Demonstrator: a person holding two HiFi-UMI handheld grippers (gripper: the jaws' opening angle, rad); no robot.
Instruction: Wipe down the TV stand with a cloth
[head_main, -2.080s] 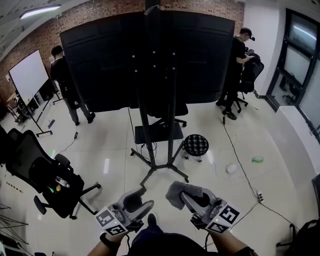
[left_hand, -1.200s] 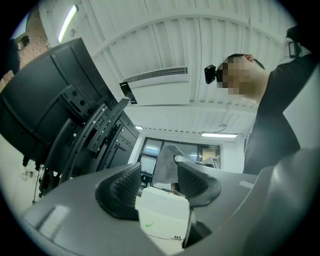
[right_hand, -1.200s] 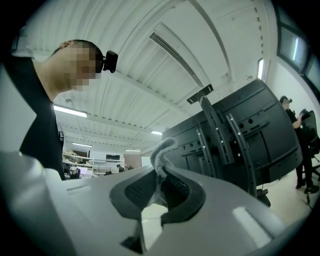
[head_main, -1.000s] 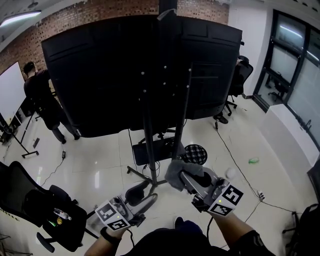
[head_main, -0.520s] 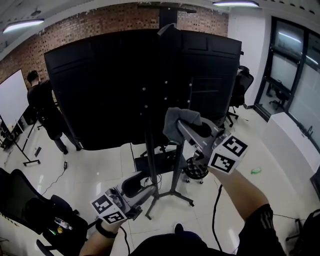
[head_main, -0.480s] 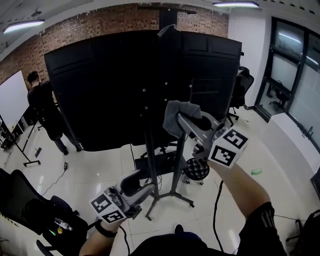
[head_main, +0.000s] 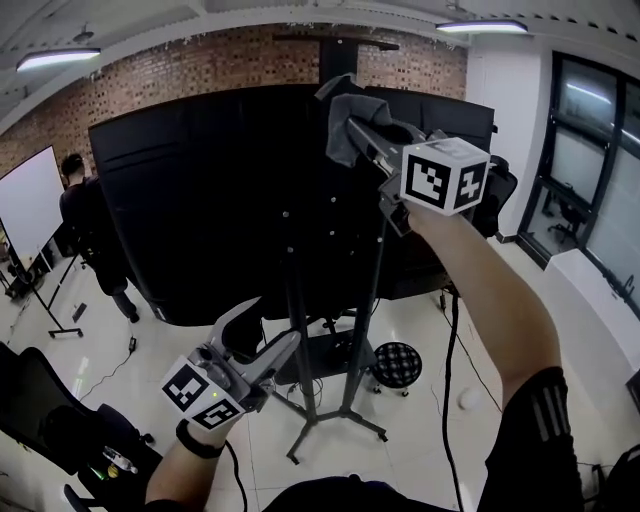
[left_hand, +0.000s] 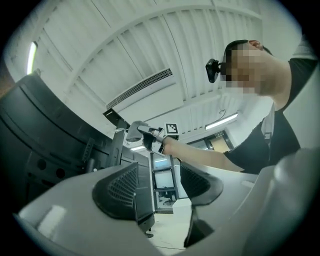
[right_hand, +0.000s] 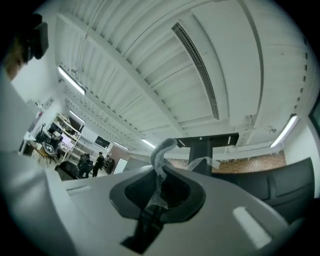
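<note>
Whiteboard is standing at far left with a person beside it, both well apart from the stand. An office chair is sitting at lower left, clear of the stand's feet.

Left gripper is hovering low, near the TV stand uprights. Its jaws are spread wide with nothing between them.

The back of the TV is filling the middle of the room.

Right gripper is reaching high at arm's length, its jaws pinching a fold of the grey cloth. The cloth is sitting at the screen's top edge, just beside the centre post; I cannot tell whether it is touching.

A round stool is standing just right of the stand's base, and open floor is running beyond it toward the windows.
</note>
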